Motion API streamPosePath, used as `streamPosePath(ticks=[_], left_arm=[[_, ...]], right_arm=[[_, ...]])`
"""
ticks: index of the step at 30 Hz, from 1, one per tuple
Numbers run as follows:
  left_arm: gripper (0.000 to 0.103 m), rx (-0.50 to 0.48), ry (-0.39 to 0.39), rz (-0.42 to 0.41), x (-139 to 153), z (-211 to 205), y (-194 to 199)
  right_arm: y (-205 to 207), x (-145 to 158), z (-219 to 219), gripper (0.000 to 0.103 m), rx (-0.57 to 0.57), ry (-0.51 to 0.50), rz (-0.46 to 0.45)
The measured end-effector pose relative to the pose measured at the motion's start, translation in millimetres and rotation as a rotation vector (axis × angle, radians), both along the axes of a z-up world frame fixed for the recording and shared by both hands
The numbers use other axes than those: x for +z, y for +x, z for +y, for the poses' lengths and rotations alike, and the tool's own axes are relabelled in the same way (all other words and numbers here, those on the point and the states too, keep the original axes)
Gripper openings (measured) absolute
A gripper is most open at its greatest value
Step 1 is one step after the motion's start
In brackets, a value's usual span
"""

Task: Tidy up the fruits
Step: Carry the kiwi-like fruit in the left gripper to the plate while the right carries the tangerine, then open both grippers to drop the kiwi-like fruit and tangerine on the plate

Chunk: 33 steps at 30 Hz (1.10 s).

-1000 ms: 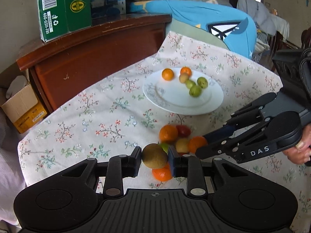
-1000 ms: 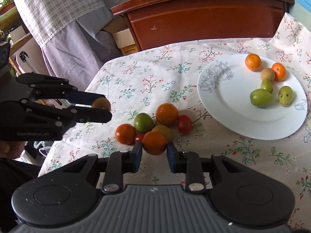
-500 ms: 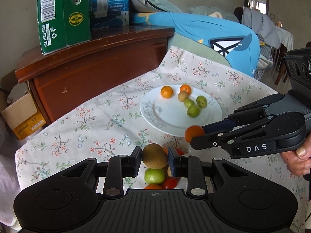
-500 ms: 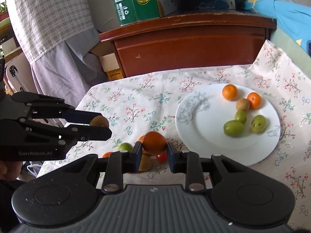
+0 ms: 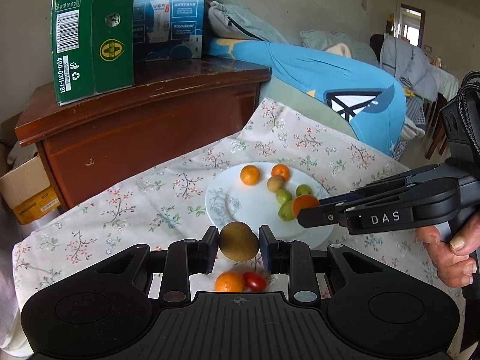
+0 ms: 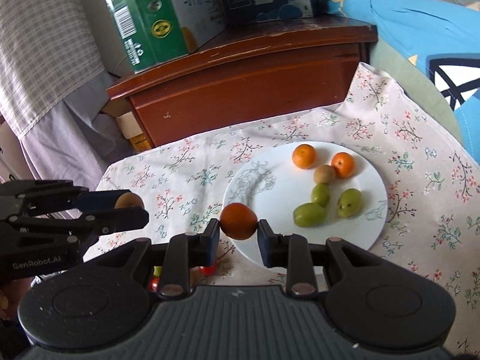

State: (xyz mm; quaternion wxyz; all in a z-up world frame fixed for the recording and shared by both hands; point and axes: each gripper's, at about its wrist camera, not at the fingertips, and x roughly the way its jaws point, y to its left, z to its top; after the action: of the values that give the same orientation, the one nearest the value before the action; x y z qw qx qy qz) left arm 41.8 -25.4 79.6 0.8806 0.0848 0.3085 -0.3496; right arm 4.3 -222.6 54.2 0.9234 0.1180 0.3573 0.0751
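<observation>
Carrying fruit toward the white plate, the left gripper is clamped on a brown kiwi and the right gripper on an orange, both held above the floral tablecloth. Round fruit set down carelessly could roll off the shallow rim or knock what lies there. The plate holds two oranges, one small kiwi and three green fruits.

A brown wooden cabinet stands against a beige wall.
</observation>
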Motion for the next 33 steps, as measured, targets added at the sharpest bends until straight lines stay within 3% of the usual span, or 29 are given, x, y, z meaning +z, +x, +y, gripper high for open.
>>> streamPosePath(ticks=[11, 19, 33], left_arm=[[0.027, 0.024, -0.018, 0.051, -8.7, -31.1, 16.4], [0.027, 0.061, -0.022, 0.121, -27.3, -47.4, 31.5], [0.027, 0.109, -0.019, 0.170, -48.4, -65.5, 48.1]], right_arm=[[21.9, -5.8, -40.7, 0.028, -0.068, 0.117, 0.058], [34.0, -13.7, -47.2, 0.028, -0.090, 0.119, 0.063], [55.3, -35.9, -45.9, 0.028, -0.100, 0.130, 0.106]])
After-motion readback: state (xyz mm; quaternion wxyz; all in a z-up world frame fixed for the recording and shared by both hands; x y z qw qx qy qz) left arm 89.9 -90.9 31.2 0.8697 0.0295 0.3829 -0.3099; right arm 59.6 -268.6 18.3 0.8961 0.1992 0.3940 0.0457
